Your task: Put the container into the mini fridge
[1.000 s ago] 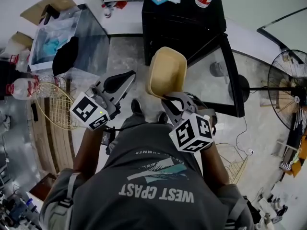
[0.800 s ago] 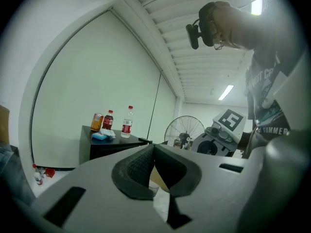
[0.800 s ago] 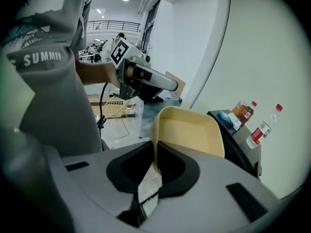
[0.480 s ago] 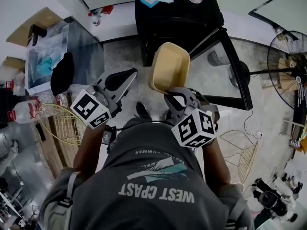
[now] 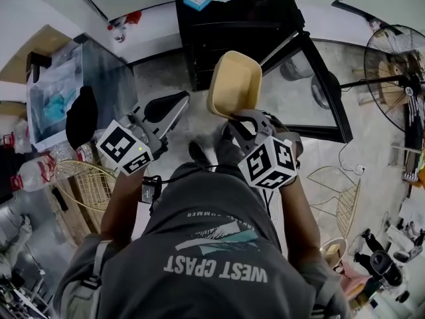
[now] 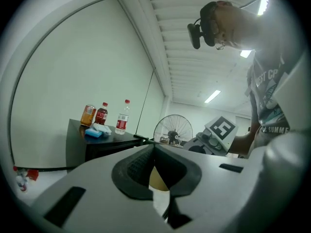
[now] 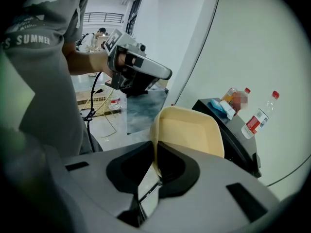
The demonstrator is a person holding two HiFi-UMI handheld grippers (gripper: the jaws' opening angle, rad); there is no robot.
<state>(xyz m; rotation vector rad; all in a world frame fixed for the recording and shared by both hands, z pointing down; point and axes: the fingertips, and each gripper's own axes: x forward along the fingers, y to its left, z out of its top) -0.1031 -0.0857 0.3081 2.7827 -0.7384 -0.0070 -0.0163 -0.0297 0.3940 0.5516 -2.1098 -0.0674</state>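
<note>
**Grey tee, grey grippers**

You wear a grey short-sleeved T-shirt (image 5: 212, 244) printed "WEST COAST" under a teal-and-white graphic. Your left gripper (image 5: 179, 102) and right gripper (image 5: 238, 121) are pale grey with black pads, each bearing a white, black-patterned marker cube (image 5: 269, 165).

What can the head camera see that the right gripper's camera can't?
Only the head view shows the standing fan. Only the right gripper view shows, close up, the right gripper with its jaws pinched on the rim of the yellow container. Both show that container, the black mini fridge and the left gripper.
</note>
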